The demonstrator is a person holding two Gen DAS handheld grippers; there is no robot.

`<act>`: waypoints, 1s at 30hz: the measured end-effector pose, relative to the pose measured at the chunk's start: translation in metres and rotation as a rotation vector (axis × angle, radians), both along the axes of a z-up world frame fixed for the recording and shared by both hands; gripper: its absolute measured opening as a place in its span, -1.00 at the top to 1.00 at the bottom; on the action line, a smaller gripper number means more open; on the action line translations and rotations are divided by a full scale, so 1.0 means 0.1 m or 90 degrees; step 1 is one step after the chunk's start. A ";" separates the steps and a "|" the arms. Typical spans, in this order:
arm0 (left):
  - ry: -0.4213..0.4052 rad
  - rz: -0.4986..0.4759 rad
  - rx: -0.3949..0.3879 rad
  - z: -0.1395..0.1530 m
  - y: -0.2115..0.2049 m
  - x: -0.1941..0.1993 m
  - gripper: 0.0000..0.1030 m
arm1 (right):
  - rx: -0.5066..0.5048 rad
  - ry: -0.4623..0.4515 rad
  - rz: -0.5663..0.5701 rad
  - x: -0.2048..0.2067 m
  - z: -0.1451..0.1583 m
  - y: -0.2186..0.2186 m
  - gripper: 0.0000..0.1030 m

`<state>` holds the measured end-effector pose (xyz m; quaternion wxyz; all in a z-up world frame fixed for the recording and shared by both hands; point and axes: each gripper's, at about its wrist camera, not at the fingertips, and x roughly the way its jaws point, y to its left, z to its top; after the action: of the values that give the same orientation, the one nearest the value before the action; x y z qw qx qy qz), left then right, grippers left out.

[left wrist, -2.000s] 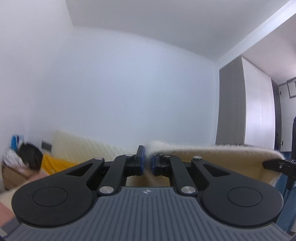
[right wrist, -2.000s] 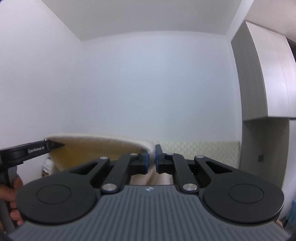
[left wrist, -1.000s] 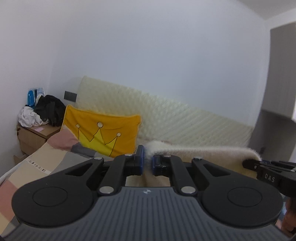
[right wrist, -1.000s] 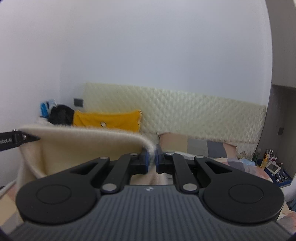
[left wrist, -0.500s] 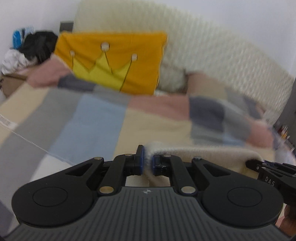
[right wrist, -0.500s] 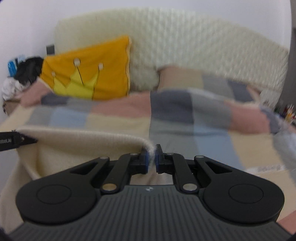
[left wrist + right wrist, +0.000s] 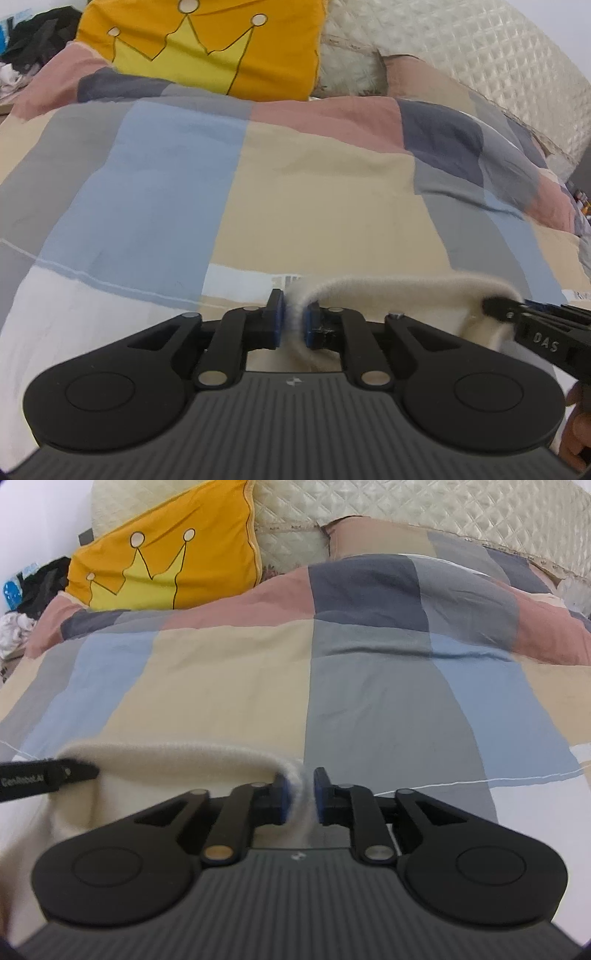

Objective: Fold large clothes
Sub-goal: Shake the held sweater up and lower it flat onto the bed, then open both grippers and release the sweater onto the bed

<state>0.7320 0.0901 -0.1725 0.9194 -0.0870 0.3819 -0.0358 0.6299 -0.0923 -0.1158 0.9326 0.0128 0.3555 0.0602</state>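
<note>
A cream fleece garment (image 7: 406, 299) hangs by its top edge between the two grippers, low over the bed. My left gripper (image 7: 293, 325) has one corner between its blue pads; its jaws are opening and the cloth sits loosely in the gap. My right gripper (image 7: 300, 801) has the other corner of the garment (image 7: 166, 768) between its pads, and its jaws are opening too. Each view shows the other tool's tip at the far end of the edge: the right tool (image 7: 535, 325), and the left tool (image 7: 44, 775). The garment's lower part is hidden under the grippers.
A patchwork quilt (image 7: 295, 184) in blue, beige, grey and pink covers the bed ahead. A yellow crown pillow (image 7: 207, 44) leans on the quilted cream headboard (image 7: 480, 48). Dark and white clothes (image 7: 33, 29) are piled at the far left. Small items (image 7: 581, 203) sit beyond the bed's right side.
Both grippers dropped from facing the wall to pointing down at the quilt, bringing the garment down close to the bed. Both pairs of pads have parted slightly around the fleece edge.
</note>
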 end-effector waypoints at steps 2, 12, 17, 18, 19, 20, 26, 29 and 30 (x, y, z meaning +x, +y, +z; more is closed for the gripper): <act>0.003 -0.021 -0.002 0.11 -0.01 -0.03 -0.34 | 0.003 0.007 0.013 0.00 0.03 0.03 0.34; -0.014 -0.070 0.004 0.58 -0.11 -0.44 -0.68 | 0.033 0.024 0.048 -0.25 0.30 0.18 -0.37; -0.040 -0.052 0.003 0.99 -0.02 -0.90 -0.68 | 0.034 0.007 0.049 -0.63 0.63 0.11 -0.37; -0.046 -0.050 0.005 1.08 -0.01 -1.03 -0.68 | 0.033 0.001 0.050 -0.73 0.71 0.10 -0.37; -0.051 -0.049 0.010 1.17 0.00 -1.14 -0.68 | 0.033 -0.006 0.051 -0.82 0.79 0.09 -0.37; -0.060 -0.048 0.017 1.27 0.01 -1.29 -0.68 | 0.034 -0.015 0.053 -0.94 0.88 0.07 -0.37; -0.093 -0.034 0.032 1.82 0.02 -2.23 -0.68 | 0.041 -0.056 0.068 -1.73 1.38 -0.01 -0.37; -0.108 -0.029 0.039 2.14 0.00 -2.75 -0.68 | 0.040 -0.084 0.074 -2.17 1.64 -0.04 -0.37; -0.114 -0.028 0.040 2.24 -0.01 -2.93 -0.68 | 0.038 -0.093 0.078 -2.31 1.73 -0.05 -0.37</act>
<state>0.4389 0.0891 0.0517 0.9512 -0.0460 0.3009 -0.0513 0.3987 -0.0975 0.0574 0.9498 0.0142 0.2849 0.1281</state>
